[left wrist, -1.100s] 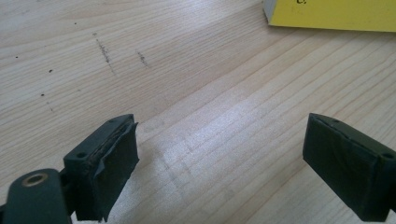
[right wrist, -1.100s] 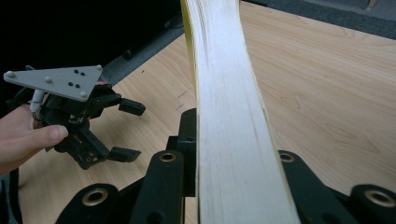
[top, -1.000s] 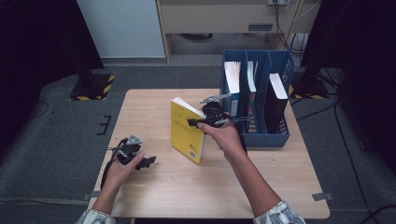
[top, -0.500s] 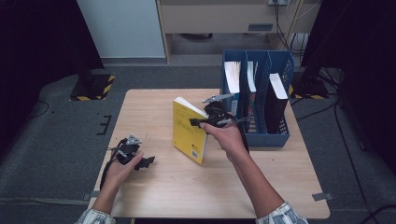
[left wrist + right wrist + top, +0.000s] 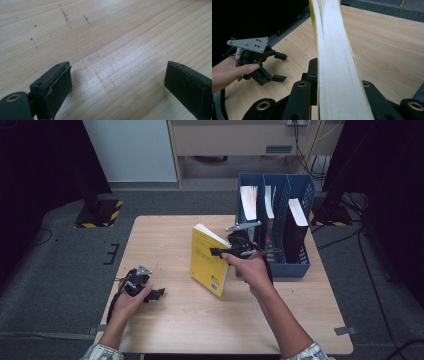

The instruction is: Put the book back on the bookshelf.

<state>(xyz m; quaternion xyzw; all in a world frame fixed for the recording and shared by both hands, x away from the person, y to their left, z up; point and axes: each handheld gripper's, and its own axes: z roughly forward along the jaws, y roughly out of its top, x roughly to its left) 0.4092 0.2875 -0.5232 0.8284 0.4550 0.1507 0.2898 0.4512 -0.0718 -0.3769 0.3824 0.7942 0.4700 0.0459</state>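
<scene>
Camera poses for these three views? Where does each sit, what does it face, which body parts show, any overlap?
High view: above the person's side, facing forward and down on the table; both forearms, left gripper, right gripper clamping the yellow book, blue file rack behind.
Left gripper view: on the left gripper, facing bare tabletop, jaws apart.
Right gripper view: on the right gripper, along the book's page edge.
Shared: right gripper view and high view both show the left hand.
</scene>
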